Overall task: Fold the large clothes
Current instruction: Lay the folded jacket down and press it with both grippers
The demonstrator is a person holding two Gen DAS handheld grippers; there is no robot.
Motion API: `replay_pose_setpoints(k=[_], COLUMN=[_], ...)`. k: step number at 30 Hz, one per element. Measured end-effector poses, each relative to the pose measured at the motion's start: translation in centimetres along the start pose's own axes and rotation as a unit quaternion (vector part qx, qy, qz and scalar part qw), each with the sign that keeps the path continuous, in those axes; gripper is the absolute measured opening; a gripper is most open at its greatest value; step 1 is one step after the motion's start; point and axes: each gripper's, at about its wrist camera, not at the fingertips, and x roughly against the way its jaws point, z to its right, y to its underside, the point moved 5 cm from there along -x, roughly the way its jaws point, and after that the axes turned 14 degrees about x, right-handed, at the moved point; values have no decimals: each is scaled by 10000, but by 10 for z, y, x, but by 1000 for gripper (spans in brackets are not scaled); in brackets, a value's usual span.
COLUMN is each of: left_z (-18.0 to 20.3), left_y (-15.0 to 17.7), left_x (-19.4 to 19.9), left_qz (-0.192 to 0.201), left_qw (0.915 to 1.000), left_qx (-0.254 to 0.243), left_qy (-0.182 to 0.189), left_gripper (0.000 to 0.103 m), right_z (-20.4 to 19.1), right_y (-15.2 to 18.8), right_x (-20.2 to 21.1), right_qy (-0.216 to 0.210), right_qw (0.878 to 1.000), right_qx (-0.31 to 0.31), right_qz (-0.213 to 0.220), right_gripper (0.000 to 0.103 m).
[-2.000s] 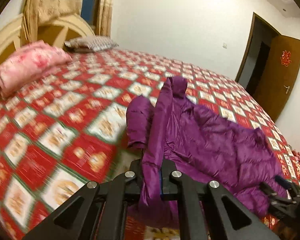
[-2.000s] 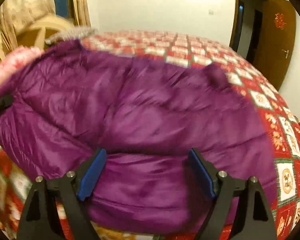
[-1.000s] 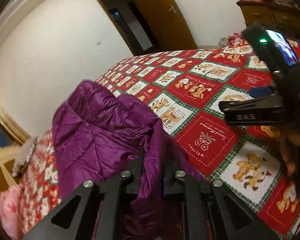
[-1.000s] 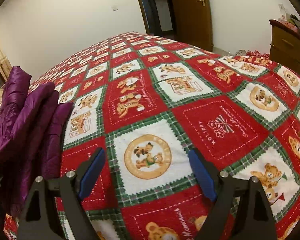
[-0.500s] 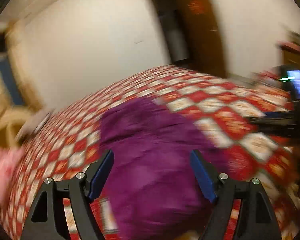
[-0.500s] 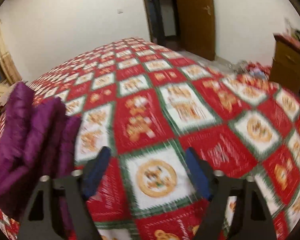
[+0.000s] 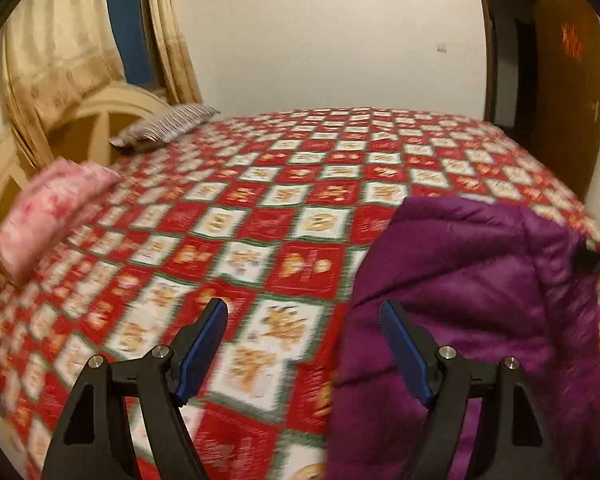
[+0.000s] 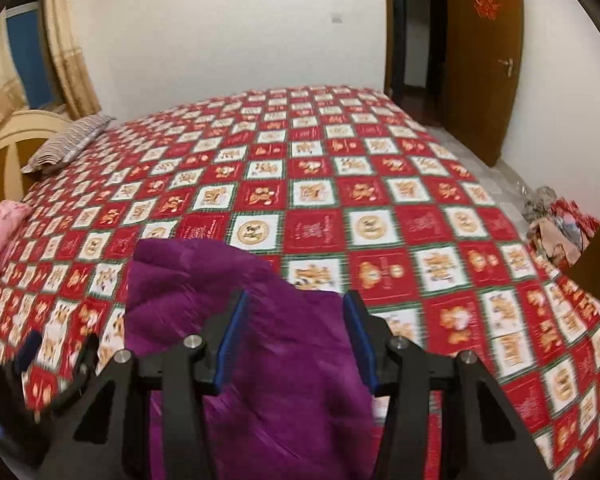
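A purple puffer jacket (image 7: 480, 280) lies bunched on the red and white patchwork bedspread (image 7: 300, 184), at the right in the left wrist view. My left gripper (image 7: 304, 332) hangs open above the bedspread, holding nothing; the jacket's edge sits by its right finger. In the right wrist view the jacket (image 8: 240, 280) lies under my right gripper (image 8: 296, 336). Its jaws are closing with purple fabric showing between them, though the pads do not visibly press on it. One of the left gripper's fingers (image 8: 28, 350) shows at the lower left there.
A folded pink blanket (image 7: 48, 208) and a striped pillow (image 7: 168, 124) lie by the headboard (image 7: 100, 120) at the left. A brown door (image 8: 484, 60) stands at the far right. Loose items are piled on the floor (image 8: 556, 224) beside the bed.
My left gripper let go of the jacket, opened wide and swung left over the bedspread. My right gripper moved over the jacket and its jaws narrowed.
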Motion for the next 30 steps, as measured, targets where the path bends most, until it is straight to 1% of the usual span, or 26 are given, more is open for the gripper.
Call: replay_pose_setpoints(k=[1,3,5,7,8,10,12,14,15,17,19,21,22,23,25,27,30], left_z=[5,14,27,41,48,62,77,84,87,88,86,81,79,77,76,78,80], left_y=[0,0,4,14,20,30,37,37,36,30,24,24,26,30,33,37,44], left_x=[-5,-17,-26,-36,-39,-36,-28,-21,-18,-16,-22,-36,-42,-50,-54,-56,-64], left_qz=[-57,-162,-228,-425,-550,-574,-445,-324,-250,-164,-165,-292,-387,-522,-581,-475,-480], left_qw=[9999,9995,9988,9973,9956,9940,9933,9923,9924,9929,9942,9955,9954,9952,9949,9960,9961], left_qx=[18,-8,-87,-187,-215,-342,-657,-845,-917,-911,-853,-738,-696,-587,-396,-404,-405], left_qy=[107,283,430,577,726,863,837,844,781,741,630,514,523,587,728,642,614], left_gripper=[79,79,79,79,79,79,79,79,79,79,79,79,80,81,87,91,93], right_z=[-5,-3,9,28,36,50,59,60,58,44,36,36,41,45,50,53,57], right_y=[6,17,39,64,73,87,86,72,65,46,41,50,63,72,88,93,93], right_x=[-14,-28,-43,-52,-56,-55,-47,-24,-16,-1,-8,-28,-44,-53,-65,-64,-68], right_qy=[65,106,184,241,271,296,326,389,402,377,289,134,92,5,-147,-118,-162], right_qw=[10000,9998,9993,9982,9978,9967,9960,9969,9975,9986,9990,9994,9989,9984,9975,9972,9968], right_qx=[-6,-94,-196,-377,-424,-537,-661,-647,-577,-293,-205,-294,-455,-567,-685,-707,-751], right_qz=[-72,-162,-269,-388,-443,-524,-505,-234,-113,227,276,103,-33,-57,5,204,221], right_gripper=[51,49,49,49,49,49,49,49,49,49,49,49,49,49,49,50,51])
